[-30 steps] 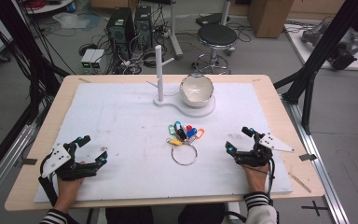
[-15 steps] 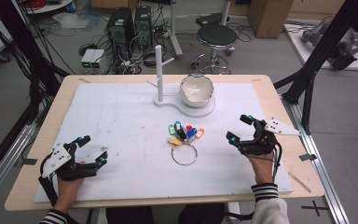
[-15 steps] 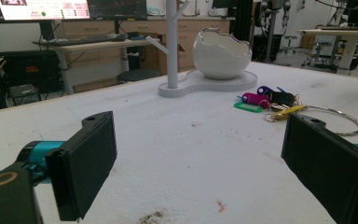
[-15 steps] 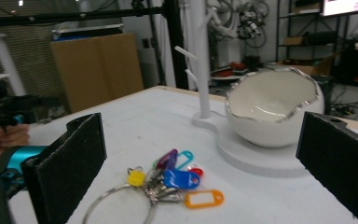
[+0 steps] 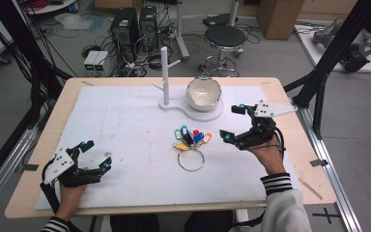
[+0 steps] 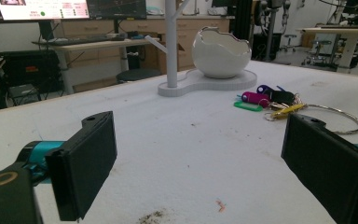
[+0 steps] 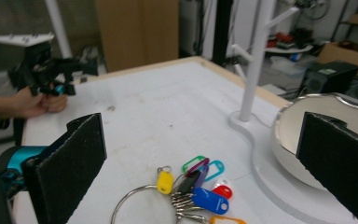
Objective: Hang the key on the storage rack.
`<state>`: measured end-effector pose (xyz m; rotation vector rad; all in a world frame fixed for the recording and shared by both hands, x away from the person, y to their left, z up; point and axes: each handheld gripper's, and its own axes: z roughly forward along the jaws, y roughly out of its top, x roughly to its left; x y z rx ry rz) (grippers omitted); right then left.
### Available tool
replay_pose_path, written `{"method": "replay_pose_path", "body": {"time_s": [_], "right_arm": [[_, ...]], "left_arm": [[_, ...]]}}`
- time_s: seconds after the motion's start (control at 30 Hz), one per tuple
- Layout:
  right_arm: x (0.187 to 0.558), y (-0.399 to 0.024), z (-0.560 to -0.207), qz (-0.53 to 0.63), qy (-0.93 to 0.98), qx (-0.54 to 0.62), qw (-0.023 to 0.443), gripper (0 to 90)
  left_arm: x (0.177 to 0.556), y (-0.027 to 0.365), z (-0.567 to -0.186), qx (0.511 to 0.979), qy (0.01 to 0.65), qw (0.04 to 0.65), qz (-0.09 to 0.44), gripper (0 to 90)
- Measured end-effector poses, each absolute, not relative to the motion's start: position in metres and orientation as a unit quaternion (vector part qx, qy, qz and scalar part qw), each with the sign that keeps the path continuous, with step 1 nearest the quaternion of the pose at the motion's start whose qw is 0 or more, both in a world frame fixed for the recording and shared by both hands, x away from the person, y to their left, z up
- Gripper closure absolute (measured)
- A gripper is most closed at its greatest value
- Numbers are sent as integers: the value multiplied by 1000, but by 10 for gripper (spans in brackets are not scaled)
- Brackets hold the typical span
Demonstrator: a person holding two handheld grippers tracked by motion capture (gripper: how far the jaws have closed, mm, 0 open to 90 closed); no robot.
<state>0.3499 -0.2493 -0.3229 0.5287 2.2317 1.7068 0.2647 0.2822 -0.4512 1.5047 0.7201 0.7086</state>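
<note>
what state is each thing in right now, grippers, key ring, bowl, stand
left gripper: open, holding nothing, low over the table's near left
right gripper: open, holding nothing, just right of the key ring
key ring: flat on the white mat, untouched, coloured tags fanned toward the bowl
bowl: upright on the stand's base, looks empty
stand: upright, nothing hung on its pegs

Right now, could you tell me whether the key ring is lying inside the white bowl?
No, the key ring lies on the white mat, apart from the bowl.
</note>
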Motion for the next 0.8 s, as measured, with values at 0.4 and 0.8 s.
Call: {"method": "replay_pose_path", "body": {"time_s": [0.4, 0.8], "right_arm": [[362, -203, -302, 505, 849, 111, 108, 10], [367, -166, -305, 412, 907, 61, 65, 10]], "left_arm": [[265, 282, -451, 656, 310, 616, 307, 107], [265, 282, -451, 656, 310, 615, 309, 107]]}}
